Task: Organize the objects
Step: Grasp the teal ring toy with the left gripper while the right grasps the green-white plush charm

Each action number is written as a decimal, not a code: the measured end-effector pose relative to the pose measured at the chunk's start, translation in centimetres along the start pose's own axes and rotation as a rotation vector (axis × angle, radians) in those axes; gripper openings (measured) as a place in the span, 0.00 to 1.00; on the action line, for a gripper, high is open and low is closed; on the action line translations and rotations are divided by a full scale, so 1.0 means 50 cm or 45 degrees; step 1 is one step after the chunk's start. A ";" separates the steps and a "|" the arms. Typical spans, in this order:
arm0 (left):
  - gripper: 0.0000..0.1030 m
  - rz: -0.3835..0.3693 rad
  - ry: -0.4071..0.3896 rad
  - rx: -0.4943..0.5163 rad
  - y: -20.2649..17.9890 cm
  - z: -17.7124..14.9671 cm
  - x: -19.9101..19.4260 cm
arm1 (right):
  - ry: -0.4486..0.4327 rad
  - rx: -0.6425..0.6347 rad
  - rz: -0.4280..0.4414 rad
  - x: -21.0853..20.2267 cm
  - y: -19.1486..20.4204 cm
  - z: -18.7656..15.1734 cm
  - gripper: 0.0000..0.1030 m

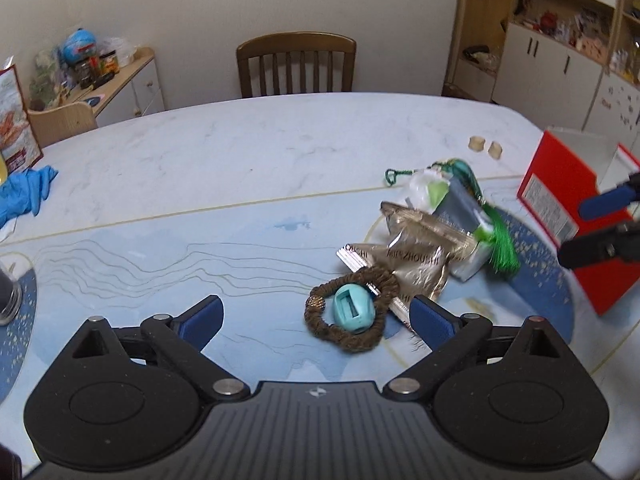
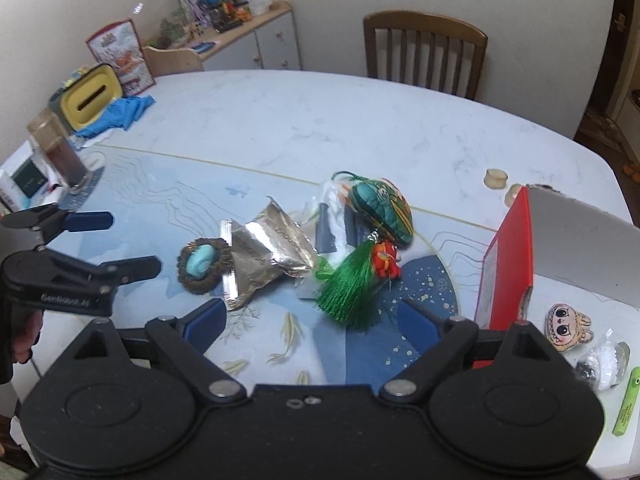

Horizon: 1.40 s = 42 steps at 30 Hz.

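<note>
The left gripper [image 1: 316,320] hangs over the table [image 1: 224,152] with its jaws wide apart and nothing clamped; the brown hair tie [image 1: 352,314] lies between its fingertips on the mat, ringing a teal oval piece [image 1: 354,308]; a silver foil packet [image 1: 416,264] touches the tie's far side. The right gripper [image 2: 316,320] also stands apart, empty, above the green tassel [image 2: 348,288]; the tassel hangs from a green embroidered pouch [image 2: 382,210] resting on a white packet [image 2: 332,216]; a small orange charm [image 2: 386,262] sits just beside the tassel. The red box [image 2: 508,264] stands open to the right; a cartoon-face toy [image 2: 566,328] and a green tube [image 2: 626,404] lie near it.
</note>
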<state>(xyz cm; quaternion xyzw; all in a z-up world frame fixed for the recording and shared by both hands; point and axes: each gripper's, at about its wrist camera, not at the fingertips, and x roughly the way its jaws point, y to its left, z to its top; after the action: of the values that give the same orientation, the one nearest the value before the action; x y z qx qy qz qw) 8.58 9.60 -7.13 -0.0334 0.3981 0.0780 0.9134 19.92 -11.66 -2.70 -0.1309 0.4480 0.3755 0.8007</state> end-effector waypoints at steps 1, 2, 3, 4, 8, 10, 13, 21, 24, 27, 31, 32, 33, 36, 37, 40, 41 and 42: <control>0.97 0.000 0.003 0.013 -0.001 -0.003 0.007 | 0.007 0.007 -0.008 0.008 0.000 0.002 0.87; 0.97 -0.003 0.011 0.021 -0.001 -0.006 0.014 | 0.013 0.013 -0.018 0.016 -0.001 0.004 0.85; 0.97 -0.008 0.014 0.029 -0.001 -0.007 0.021 | 0.018 0.016 -0.026 0.024 -0.002 0.006 0.84; 0.97 -0.015 0.011 0.039 -0.003 -0.009 0.027 | 0.023 0.020 -0.032 0.032 -0.002 0.007 0.83; 0.97 -0.029 -0.003 0.088 -0.018 -0.014 0.046 | 0.055 0.036 -0.063 0.061 -0.008 0.009 0.78; 0.96 -0.045 -0.003 0.096 -0.024 -0.014 0.055 | 0.069 0.049 -0.072 0.071 -0.012 0.007 0.76; 0.94 -0.050 0.005 0.079 -0.028 -0.011 0.069 | 0.081 0.069 -0.074 0.081 -0.019 0.008 0.72; 0.83 -0.105 0.042 -0.031 -0.014 0.005 0.095 | 0.093 0.100 -0.079 0.102 -0.031 0.017 0.64; 0.66 -0.122 0.081 -0.055 -0.010 0.010 0.107 | 0.101 0.117 -0.075 0.114 -0.036 0.022 0.61; 0.58 -0.131 0.108 -0.084 -0.004 0.010 0.116 | 0.114 0.123 -0.080 0.124 -0.037 0.022 0.59; 0.56 -0.132 0.110 -0.092 -0.003 0.012 0.116 | 0.086 0.114 -0.084 0.114 -0.035 0.027 0.59; 0.56 -0.134 0.111 -0.093 -0.004 0.014 0.118 | 0.075 0.099 -0.082 0.110 -0.032 0.031 0.59; 0.56 -0.135 0.113 -0.097 -0.004 0.015 0.120 | 0.063 0.083 -0.085 0.107 -0.029 0.037 0.59; 0.54 -0.147 0.122 -0.134 0.002 0.021 0.120 | 0.026 0.068 -0.082 0.103 -0.028 0.058 0.59; 0.53 -0.149 0.124 -0.150 0.004 0.023 0.117 | 0.015 0.069 -0.091 0.104 -0.030 0.066 0.59; 0.53 -0.153 0.117 -0.173 0.007 0.028 0.106 | -0.007 0.096 -0.117 0.113 -0.046 0.087 0.59; 0.53 -0.157 0.112 -0.178 0.008 0.030 0.102 | -0.011 0.109 -0.124 0.117 -0.053 0.094 0.59; 0.53 -0.154 0.109 -0.176 0.007 0.031 0.100 | -0.016 0.122 -0.125 0.120 -0.060 0.101 0.59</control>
<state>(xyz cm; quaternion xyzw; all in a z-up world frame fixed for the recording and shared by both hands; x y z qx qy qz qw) 12.98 10.70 -9.74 -0.1237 0.4276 0.0485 0.8941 27.09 -8.05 -5.10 -0.1118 0.4535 0.3146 0.8263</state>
